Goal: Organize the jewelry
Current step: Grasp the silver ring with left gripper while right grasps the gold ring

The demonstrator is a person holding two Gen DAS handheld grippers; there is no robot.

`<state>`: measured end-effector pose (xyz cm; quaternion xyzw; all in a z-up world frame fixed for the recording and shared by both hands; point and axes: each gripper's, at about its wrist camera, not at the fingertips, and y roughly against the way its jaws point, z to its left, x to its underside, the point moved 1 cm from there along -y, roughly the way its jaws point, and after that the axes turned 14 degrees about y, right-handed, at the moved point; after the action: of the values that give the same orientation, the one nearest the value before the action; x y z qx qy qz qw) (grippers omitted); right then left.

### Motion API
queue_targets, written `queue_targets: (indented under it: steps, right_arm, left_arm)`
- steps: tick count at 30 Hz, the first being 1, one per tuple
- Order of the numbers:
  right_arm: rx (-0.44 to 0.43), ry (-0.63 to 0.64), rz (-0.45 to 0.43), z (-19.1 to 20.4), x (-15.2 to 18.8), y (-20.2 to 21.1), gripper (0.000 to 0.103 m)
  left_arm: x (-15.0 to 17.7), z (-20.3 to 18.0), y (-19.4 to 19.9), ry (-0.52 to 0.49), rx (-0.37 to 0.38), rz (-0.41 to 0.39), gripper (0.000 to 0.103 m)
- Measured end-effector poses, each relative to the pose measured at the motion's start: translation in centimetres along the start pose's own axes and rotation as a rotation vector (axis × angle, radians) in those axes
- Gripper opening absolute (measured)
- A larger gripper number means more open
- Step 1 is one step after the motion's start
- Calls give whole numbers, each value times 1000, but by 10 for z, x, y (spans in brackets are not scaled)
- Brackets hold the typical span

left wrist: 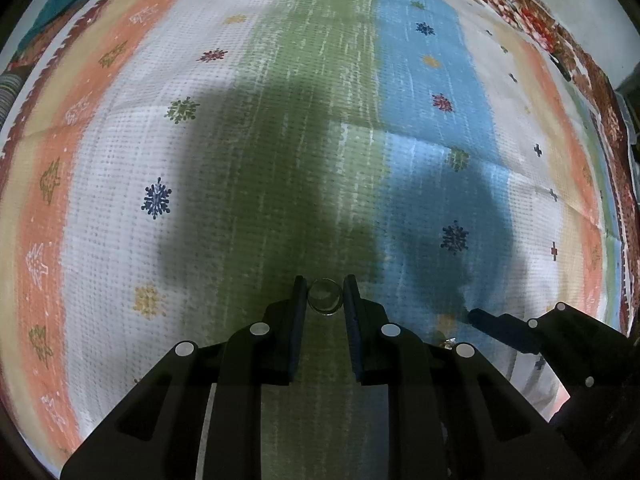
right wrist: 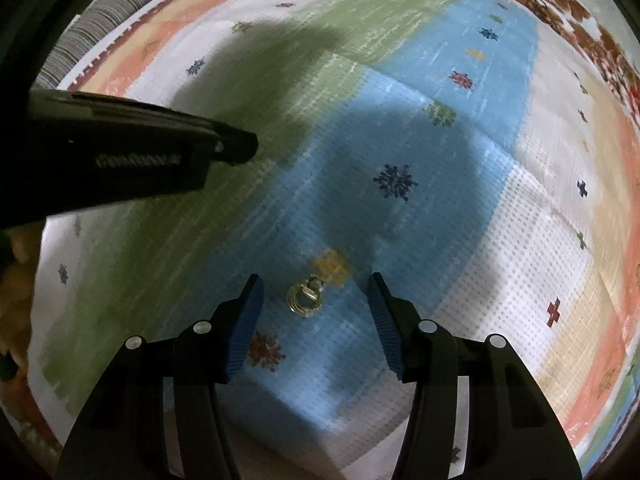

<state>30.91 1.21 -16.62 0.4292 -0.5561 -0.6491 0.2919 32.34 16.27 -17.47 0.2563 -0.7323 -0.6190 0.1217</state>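
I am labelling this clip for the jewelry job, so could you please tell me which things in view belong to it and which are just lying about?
Belong to the job:
- silver ring, in left gripper
- gold earring, below right gripper

Just lying about:
- patterned cloth
- striped cushion

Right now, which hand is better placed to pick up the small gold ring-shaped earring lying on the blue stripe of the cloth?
The right. The right gripper has open fingers either side of the small gold ring-shaped earring. The left gripper already holds a small clear round piece.
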Motion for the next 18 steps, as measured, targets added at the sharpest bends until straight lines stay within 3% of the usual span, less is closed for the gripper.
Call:
queue_targets:
  steps: [2,4,7,18]
  right_arm:
    - [14,8,5,1,-1,-2,44]
    - [17,6,4,1,-1,-2,28]
    - [15,12,6,4,-1,-3,17]
    - [43,-19,-24,7,4,6,17]
  left_arm:
    - [0,1,0,-2,-1,-1,18]
    - [1,-1,0,-5,0,-1,18]
    - [6,-7,-1,-7,-4,-2,18]
    - [16,-10,7,-17,-25,-28,18]
